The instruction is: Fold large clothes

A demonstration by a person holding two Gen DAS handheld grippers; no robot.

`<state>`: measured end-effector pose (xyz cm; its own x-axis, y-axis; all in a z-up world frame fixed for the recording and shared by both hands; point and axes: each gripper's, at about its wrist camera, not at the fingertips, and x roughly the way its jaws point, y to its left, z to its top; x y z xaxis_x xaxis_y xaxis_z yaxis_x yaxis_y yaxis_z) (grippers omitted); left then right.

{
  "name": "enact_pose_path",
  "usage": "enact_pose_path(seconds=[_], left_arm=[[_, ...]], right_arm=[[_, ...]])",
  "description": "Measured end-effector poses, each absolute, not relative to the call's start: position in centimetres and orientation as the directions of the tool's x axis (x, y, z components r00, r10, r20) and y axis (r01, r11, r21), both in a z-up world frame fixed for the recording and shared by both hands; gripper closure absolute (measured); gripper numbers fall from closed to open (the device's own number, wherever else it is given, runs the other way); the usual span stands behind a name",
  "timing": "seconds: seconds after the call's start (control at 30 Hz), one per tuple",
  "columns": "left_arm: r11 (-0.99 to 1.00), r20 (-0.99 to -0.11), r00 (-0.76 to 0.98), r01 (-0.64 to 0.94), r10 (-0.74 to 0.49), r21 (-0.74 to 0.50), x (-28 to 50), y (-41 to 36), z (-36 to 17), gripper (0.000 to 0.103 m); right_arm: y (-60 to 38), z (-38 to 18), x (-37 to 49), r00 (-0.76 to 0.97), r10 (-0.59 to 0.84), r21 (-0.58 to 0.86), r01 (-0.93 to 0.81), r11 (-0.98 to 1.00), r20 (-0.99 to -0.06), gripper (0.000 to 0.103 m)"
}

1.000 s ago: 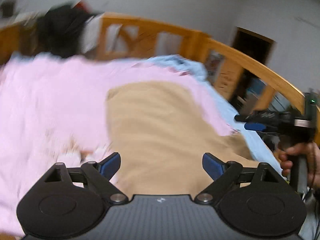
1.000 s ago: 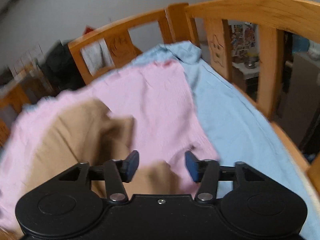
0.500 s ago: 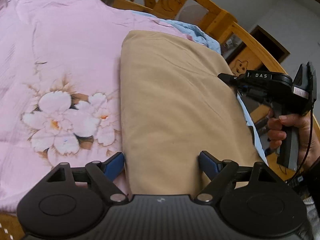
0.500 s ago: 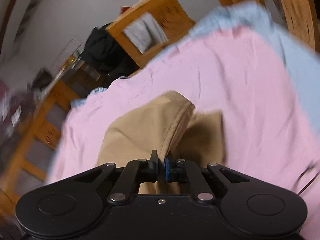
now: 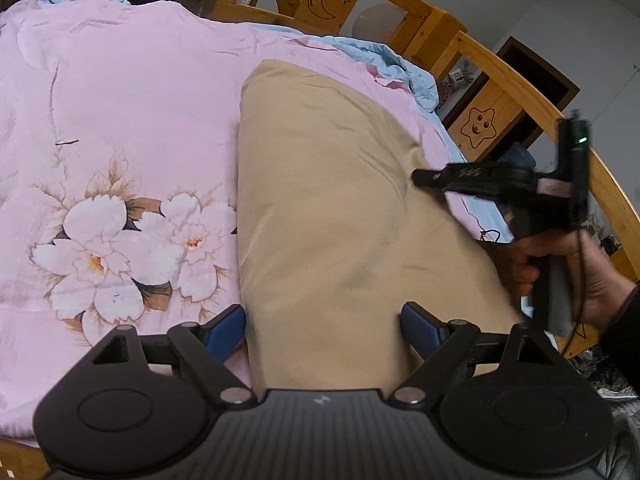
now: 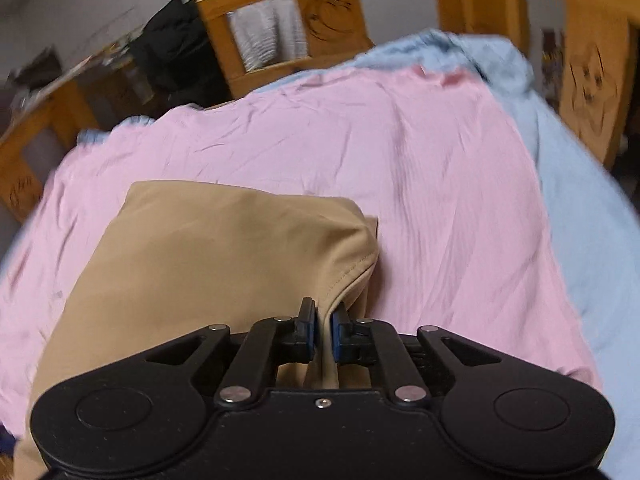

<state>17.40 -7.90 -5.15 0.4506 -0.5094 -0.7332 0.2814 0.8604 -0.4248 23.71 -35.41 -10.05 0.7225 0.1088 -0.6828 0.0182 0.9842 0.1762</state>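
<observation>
A tan garment (image 5: 328, 216) lies lengthwise on a pink flowered sheet (image 5: 120, 128). My left gripper (image 5: 324, 326) is open, its blue-padded fingers straddling the garment's near end just above it. My right gripper (image 6: 323, 332) is shut on a stitched edge of the tan garment (image 6: 208, 264) and lifts that edge off the sheet. In the left wrist view the right gripper (image 5: 420, 178) shows at the garment's right side, held by a hand.
A light blue blanket (image 6: 580, 208) lies under the pink sheet (image 6: 400, 168) at the right. A wooden bed rail (image 5: 472, 52) with moon and star carvings curves round the far and right sides. Dark clothes (image 6: 176, 56) hang over the far rail.
My right gripper has closed on the garment's edge and lifted it. My left gripper has lowered over the garment's near end and stayed open.
</observation>
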Motion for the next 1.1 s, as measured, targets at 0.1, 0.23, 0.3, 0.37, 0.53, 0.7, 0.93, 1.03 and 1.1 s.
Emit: enact_pose_path(seconds=[0.1,0.23,0.3,0.37,0.53,0.7,0.93,1.03,1.1], left_arm=[[0.861,-0.736,0.448,0.270,-0.508,-0.430,17.6,-7.8,-5.3,0.015],[0.865,-0.736,0.454,0.279,-0.502,-0.418,17.7,-7.7,-5.0,0.015],[0.878,-0.726,0.494,0.292,-0.479,-0.381,17.6,-7.5,-4.0,0.014],[0.889,-0.686,0.566,0.308,-0.457,-0.339,17.7,-7.0,-2.7,0.014],[0.911,-0.610,0.683,0.369,-0.402,-0.186,20.6,-8.1,-0.2,0.020],[0.894,-0.699,0.604,0.432,-0.383,-0.117,24.8,-11.2,-2.0,0.034],[0.897,-0.714,0.591,0.425,-0.375,-0.119,26.0,-12.2,-4.4,0.029],[0.897,-0.728,0.581,0.428,-0.365,-0.108,26.5,-12.8,-4.9,0.027],[0.898,-0.730,0.580,0.427,-0.360,-0.104,26.6,-12.9,-5.0,0.026]], right_arm=[[-35.2,-7.8,23.0,0.751,0.047,0.118,0.041,0.992,-0.659,0.080],[-34.1,-4.4,22.6,0.806,0.039,0.081,0.011,0.997,-0.590,0.076],[-32.8,-3.1,23.0,0.811,0.096,0.089,-0.054,0.995,-0.577,0.075],[-31.2,-2.4,23.6,0.799,0.163,0.090,-0.136,0.987,-0.579,0.073],[-28.3,-3.5,26.4,0.746,0.212,0.067,-0.219,0.973,-0.631,0.073],[-29.9,-6.4,29.5,0.680,0.227,0.174,-0.147,0.974,-0.697,0.074],[-30.8,-9.6,31.4,0.638,0.230,0.187,-0.135,0.973,-0.735,0.073],[-30.9,-11.7,31.8,0.643,0.202,0.183,-0.097,0.978,-0.739,0.078],[-31.0,-12.1,31.9,0.653,0.188,0.190,-0.069,0.979,-0.734,0.080]])
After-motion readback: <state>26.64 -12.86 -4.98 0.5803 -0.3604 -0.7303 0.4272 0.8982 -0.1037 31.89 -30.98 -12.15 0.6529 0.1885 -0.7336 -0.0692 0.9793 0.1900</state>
